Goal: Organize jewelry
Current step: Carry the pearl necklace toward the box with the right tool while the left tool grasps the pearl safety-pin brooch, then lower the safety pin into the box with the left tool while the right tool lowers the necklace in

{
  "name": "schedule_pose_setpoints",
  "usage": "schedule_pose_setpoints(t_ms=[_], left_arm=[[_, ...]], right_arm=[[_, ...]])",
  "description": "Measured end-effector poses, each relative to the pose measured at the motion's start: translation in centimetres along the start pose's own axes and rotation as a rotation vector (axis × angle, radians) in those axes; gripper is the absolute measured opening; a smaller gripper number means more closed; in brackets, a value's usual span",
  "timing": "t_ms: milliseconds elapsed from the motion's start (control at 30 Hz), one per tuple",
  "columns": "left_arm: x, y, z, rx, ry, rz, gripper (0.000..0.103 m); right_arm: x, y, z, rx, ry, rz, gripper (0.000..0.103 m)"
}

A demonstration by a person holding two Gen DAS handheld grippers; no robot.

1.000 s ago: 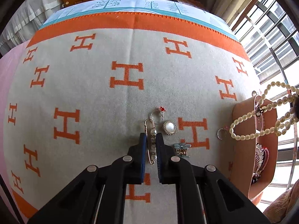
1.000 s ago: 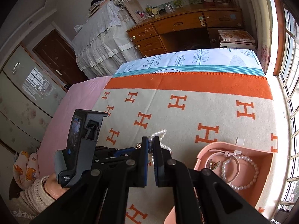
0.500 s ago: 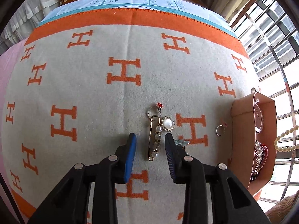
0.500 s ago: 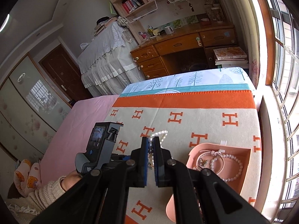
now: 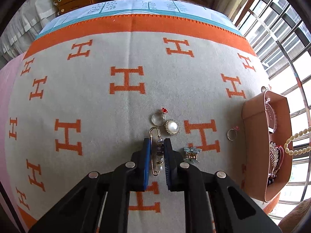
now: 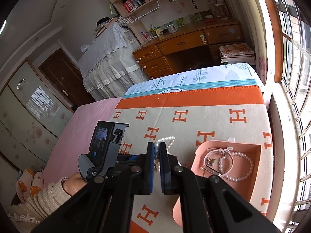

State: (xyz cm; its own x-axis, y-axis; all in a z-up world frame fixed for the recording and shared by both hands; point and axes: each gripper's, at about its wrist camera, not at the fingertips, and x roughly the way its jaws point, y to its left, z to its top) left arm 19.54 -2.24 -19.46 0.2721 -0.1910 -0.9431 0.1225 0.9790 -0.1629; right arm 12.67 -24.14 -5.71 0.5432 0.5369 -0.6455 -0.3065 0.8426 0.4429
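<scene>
A gold pin brooch with beads (image 5: pixel 157 151) lies on the H-patterned blanket (image 5: pixel 126 58). My left gripper (image 5: pixel 157 143) points down over it, its jaws closing with the pads touching the pin on both sides. Just beyond lie a ring with a red stone (image 5: pixel 158 118) and a round pearl brooch (image 5: pixel 172 127). A blue flower clip (image 5: pixel 191 154) sits to the right. My right gripper (image 6: pixel 157 147) is shut on a pearl necklace (image 6: pixel 167 138), held above the blanket left of the pink tray (image 6: pixel 258 174). Part of that pearl strand (image 5: pixel 297 143) hangs over the tray.
A thin ring with a pink stone (image 5: pixel 231 134) lies beside the pink tray (image 5: pixel 252 155). The tray holds a pearl bracelet (image 6: pixel 239 167), a pink strap and other pieces. A person's hand (image 6: pixel 72 184) holds the left gripper's body (image 6: pixel 105 145). Window bars run along the right.
The left jaws opened off the pin brooch, then closed back around it. The right gripper rose with the pearl necklace, and the strand slid toward the right edge of the left wrist view.
</scene>
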Motion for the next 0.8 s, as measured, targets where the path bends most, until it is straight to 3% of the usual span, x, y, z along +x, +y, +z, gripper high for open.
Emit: schedule_pose_setpoints(t_ms=[233, 467, 633, 800], left_arm=[[-6.3, 0.1, -0.7, -0.001, -0.125, -0.122, 0.010], [-12.5, -5.5, -0.4, 0.110, -0.247, -0.248, 0.011], [-12.8, -10.6, -0.5, 0.209, -0.237, -0.329, 0.011], [-10.4, -14.9, -1.4, 0.274, -0.174, -0.357, 0.011]], right_arm=[[-2.4, 0.2, -0.4, -0.012, -0.064, 0.010, 0.005], [-6.4, 0.1, -1.1, -0.009, -0.161, -0.005, 0.005], [-8.0, -0.9, -1.9, 0.012, -0.194, -0.048, 0.005], [-7.5, -2.8, -2.6, 0.053, -0.185, -0.112, 0.005]])
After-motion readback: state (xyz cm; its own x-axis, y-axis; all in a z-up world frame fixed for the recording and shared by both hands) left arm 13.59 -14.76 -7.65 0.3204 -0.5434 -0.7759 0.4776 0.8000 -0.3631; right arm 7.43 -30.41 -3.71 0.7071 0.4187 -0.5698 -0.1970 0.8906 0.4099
